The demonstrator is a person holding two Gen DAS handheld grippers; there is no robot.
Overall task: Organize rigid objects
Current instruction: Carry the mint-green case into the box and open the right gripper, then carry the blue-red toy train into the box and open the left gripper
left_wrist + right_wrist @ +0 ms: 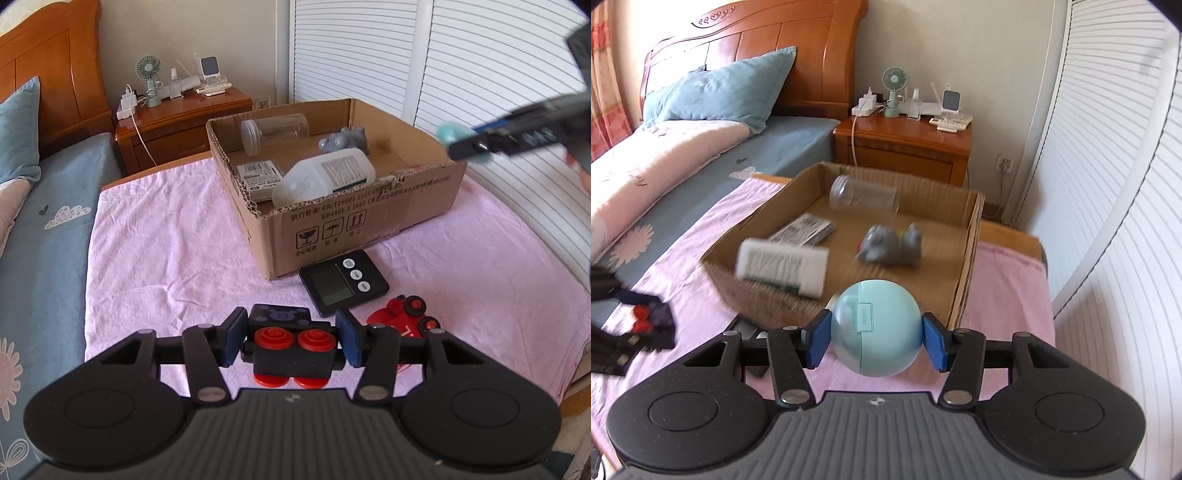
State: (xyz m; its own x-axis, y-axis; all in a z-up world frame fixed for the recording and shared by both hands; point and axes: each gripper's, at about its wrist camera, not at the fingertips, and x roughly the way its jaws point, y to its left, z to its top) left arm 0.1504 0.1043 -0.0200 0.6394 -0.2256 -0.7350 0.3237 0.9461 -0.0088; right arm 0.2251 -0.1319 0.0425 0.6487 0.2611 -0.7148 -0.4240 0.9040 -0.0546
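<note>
My left gripper [293,338] is shut on a black toy car with red wheels [293,350], held just above the pink cloth [166,266]. My right gripper [875,338] is shut on a light-blue ball-shaped case [875,326], held in the air at the near right corner of the open cardboard box [971,258]; it also shows blurred in the left wrist view [476,142]. The box [369,221] holds a clear jar [275,133], a grey toy [343,140], a white bottle [325,181] and a labelled packet [260,177].
A black digital timer [343,282] and a red toy vehicle [402,319] lie on the pink cloth in front of the box. A wooden nightstand [905,144] with a fan and chargers stands behind. The bed with a blue pillow [720,92] is left; slatted doors are right.
</note>
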